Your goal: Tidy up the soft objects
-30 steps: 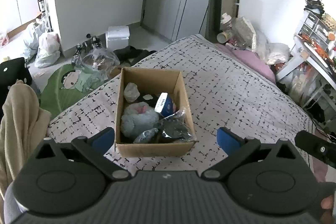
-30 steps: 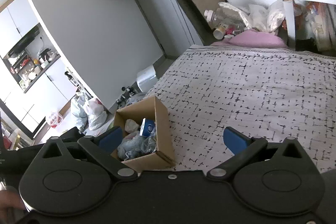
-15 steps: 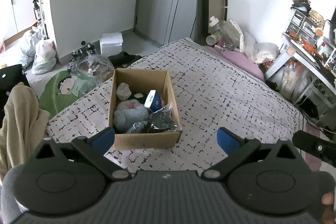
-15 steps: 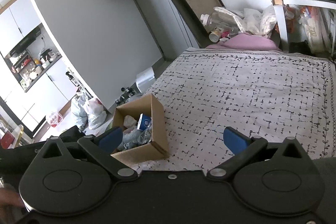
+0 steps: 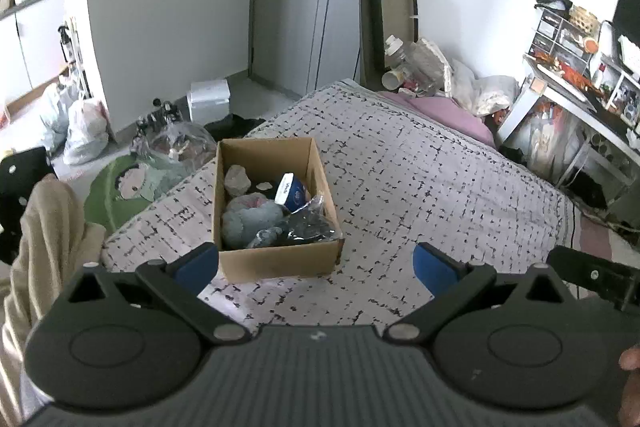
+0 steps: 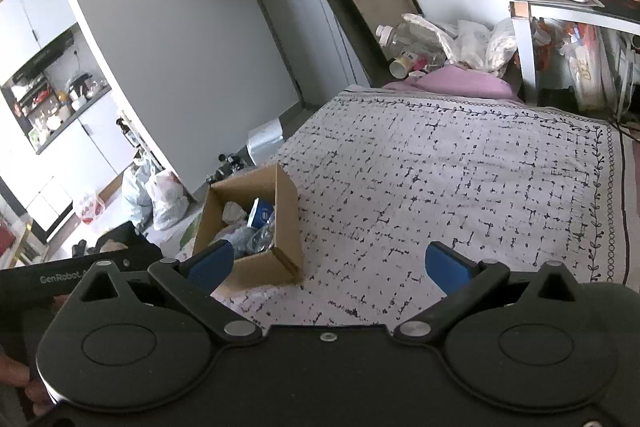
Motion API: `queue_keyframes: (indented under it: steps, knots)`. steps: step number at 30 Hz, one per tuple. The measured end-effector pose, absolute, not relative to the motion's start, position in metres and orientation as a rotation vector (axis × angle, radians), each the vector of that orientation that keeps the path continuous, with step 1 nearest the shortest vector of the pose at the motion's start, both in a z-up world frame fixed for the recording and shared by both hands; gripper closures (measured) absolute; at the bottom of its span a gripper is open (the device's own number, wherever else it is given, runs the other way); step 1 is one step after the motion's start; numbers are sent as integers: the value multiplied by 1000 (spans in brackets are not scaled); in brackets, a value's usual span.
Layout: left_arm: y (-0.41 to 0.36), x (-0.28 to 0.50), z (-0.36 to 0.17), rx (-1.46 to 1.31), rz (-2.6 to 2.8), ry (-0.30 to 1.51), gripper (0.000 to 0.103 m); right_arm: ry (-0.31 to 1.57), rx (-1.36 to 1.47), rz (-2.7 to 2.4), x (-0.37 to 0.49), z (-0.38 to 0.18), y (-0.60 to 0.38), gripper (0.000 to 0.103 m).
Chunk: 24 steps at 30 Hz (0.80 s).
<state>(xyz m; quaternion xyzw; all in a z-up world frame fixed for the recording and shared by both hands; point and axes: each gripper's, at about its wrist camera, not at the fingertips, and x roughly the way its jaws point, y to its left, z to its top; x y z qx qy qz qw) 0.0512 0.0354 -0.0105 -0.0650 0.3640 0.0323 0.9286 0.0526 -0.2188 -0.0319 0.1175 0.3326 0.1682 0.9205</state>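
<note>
A brown cardboard box [image 5: 280,261] sits near the left edge of a bed with a black-and-white patterned cover [image 5: 420,195]. Inside lie a grey-blue plush toy [image 5: 250,217], a small pale plush [image 5: 237,180], a blue-and-white packet [image 5: 292,191] and a dark item in clear plastic [image 5: 310,225]. My left gripper [image 5: 316,267] hovers open, well back from the box, nothing between its fingers. My right gripper [image 6: 328,265] is also open and empty, over the bed to the right of the box [image 6: 286,227].
Purple bedding [image 5: 444,113] and bags with bottles [image 5: 416,67] lie at the bed's far end. A cluttered desk [image 5: 580,87] stands at right. Plastic bags [image 5: 84,131], a white container [image 5: 208,99] and a green cushion [image 5: 124,187] sit on the floor left. A beige garment [image 5: 44,247] hangs near left.
Both grippers have drawn back and up from the box, which looks smaller and farther away now. Both stay open and empty.
</note>
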Motion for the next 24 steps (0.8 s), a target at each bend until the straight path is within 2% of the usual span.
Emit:
queue_keyframes:
  steps: [24]
  knots:
    - [40,40,-15,-101,63,750,0,698,180,311,44,-34,-211,0]
